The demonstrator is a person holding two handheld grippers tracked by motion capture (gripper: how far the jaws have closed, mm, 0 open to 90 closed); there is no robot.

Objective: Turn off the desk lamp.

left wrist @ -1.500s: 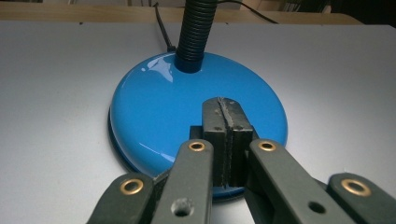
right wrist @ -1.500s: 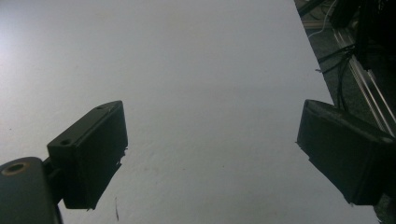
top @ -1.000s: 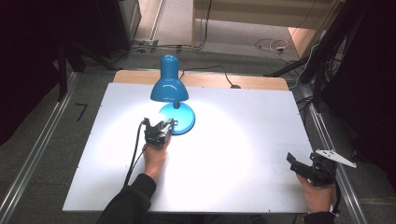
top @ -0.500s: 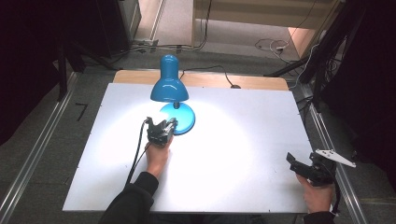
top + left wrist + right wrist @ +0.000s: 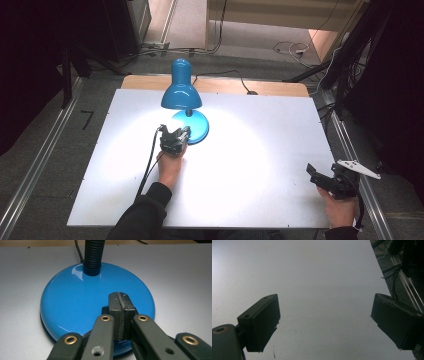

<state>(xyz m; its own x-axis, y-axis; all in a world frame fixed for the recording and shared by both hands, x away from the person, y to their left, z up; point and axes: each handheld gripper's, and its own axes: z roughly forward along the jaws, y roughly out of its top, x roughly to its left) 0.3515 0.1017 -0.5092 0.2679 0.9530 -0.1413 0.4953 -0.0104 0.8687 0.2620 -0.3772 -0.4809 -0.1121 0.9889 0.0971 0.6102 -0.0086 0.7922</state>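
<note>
Matte white table [image 5: 260,165], flat, lit in a pool. Glossy blue lamp [image 5: 182,95] at back centre: round domed base [image 5: 82,302], ribbed black neck. Left gripper [image 5: 120,312] clenched empty, over base's near edge. Right gripper [image 5: 324,325] released, near right corner.
</note>
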